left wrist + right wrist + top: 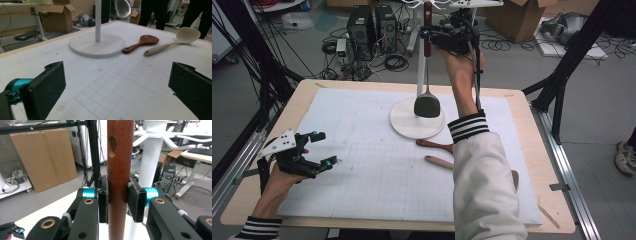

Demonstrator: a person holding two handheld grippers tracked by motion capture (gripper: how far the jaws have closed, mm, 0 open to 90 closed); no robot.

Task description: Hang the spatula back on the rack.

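Open mat surrounds the wide left gripper (323,149); right gripper (428,33) clamps the spatula (427,95) beside the stand (417,120)

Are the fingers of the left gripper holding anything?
No, the left gripper has its fingers wide apart over the bare white mat.

Right claw (428,34) raised, clamped shut, left claw (323,149) low, jaws apart

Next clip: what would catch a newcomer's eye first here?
The right tool, raised beside the white stand, is clamped on the brown wooden handle of a dark spatula hanging over the stand's round base. The left tool rests open at the table's left. A brown spoon and a cream ladle lie on the gridded mat.
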